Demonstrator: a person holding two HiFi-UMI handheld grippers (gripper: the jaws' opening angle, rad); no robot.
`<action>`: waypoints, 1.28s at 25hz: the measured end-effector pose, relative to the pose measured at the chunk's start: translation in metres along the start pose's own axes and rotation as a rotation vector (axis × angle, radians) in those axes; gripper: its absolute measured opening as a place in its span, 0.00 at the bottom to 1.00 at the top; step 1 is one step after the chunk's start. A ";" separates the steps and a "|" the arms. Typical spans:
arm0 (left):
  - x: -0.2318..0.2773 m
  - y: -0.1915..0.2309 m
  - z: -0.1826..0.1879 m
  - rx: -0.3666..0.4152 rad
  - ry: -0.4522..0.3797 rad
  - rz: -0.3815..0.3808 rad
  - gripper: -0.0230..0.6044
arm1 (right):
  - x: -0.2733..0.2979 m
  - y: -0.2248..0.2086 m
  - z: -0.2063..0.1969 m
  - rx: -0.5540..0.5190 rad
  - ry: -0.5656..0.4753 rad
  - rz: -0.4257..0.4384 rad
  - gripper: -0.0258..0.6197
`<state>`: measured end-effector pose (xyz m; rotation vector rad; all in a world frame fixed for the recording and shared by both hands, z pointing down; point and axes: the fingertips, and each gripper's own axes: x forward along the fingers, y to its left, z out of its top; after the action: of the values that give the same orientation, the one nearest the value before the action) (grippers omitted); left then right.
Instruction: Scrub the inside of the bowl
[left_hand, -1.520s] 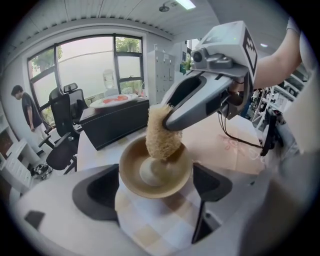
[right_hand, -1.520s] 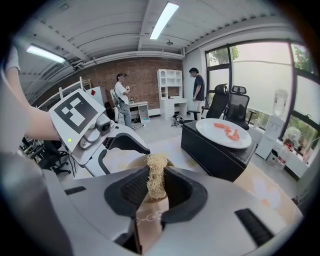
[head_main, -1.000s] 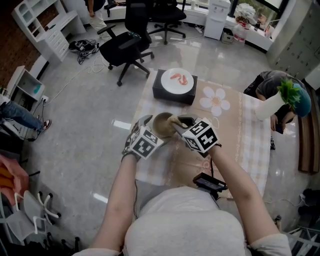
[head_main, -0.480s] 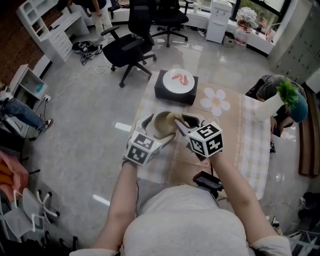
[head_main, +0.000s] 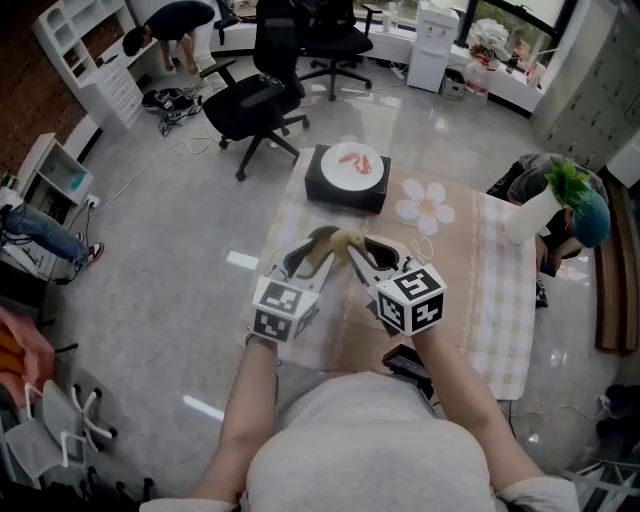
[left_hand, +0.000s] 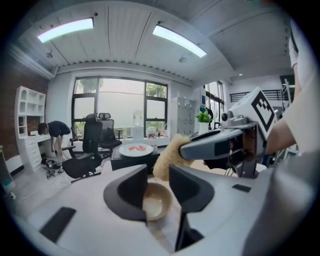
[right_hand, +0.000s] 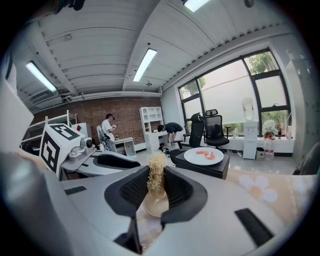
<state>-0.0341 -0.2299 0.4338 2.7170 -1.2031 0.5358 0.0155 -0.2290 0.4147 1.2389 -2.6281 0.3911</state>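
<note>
A small tan bowl (head_main: 320, 240) rests on the checked cloth, and my left gripper (head_main: 308, 256) reaches to it from the near left. In the left gripper view the bowl (left_hand: 156, 202) shows its pale inside through the gap of the left gripper (left_hand: 157, 187). Those jaws are closing with the bowl between them, and I see no pad pressing on it. My right gripper (head_main: 352, 246) is shut on a straw-coloured scrubber (right_hand: 156, 177) held just above the bowl (right_hand: 154, 205). That scrubber (left_hand: 169, 156) hangs over the bowl's far rim.
A black box (head_main: 342, 188) carrying a white plate (head_main: 352, 163) with red food stands at the table's far end. Beside it lies a flower mat (head_main: 425, 205), with a white vase of greenery (head_main: 540, 210) at the right edge. Office chairs (head_main: 255, 100) stand beyond, and a black device (head_main: 408, 362) lies near me.
Both grippers have drawn back toward me a little. The left gripper's jaws have narrowed around the bowl. The scrubber stays in the right gripper over the bowl.
</note>
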 end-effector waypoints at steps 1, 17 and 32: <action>-0.002 0.003 0.003 -0.003 -0.018 0.020 0.23 | 0.000 0.001 0.000 0.001 -0.006 0.000 0.17; -0.024 0.011 0.045 0.016 -0.261 0.197 0.05 | -0.012 0.018 0.024 -0.116 -0.189 -0.063 0.16; -0.028 0.000 0.069 0.066 -0.350 0.209 0.05 | -0.018 0.021 0.046 -0.172 -0.245 -0.067 0.16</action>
<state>-0.0331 -0.2282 0.3595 2.8390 -1.5897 0.1202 0.0067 -0.2183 0.3624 1.3898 -2.7385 0.0001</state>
